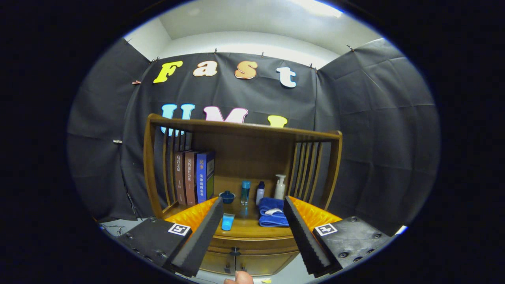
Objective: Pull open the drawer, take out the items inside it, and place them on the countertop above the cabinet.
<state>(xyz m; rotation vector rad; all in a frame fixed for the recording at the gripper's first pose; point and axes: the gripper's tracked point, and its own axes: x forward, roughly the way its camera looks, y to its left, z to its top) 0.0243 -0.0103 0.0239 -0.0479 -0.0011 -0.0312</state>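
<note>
My gripper (pixel 252 232) is open, its two black ribbed fingers (pixel 201 236) spread wide with nothing between them. Beyond and below them stands a wooden cabinet with a drawer front (pixel 252 246) shut under the countertop (pixel 252 230), and a small dark knob (pixel 235 249) sits at its middle. On the countertop lie a light blue tube (pixel 227 221) and a folded blue towel (pixel 273 213). Further back stand a dark blue lidded cup (pixel 227 196), a teal bottle (pixel 245 192), a small white bottle with a dark cap (pixel 260 192) and a white pump bottle (pixel 280 187).
Three books (pixel 194 181) stand upright at the back left of the countertop, inside the wooden slatted frame (pixel 244 128). A fingertip of a person's hand (pixel 238 278) shows just below the cabinet doors (pixel 244 266). Black cloth walls surround the booth.
</note>
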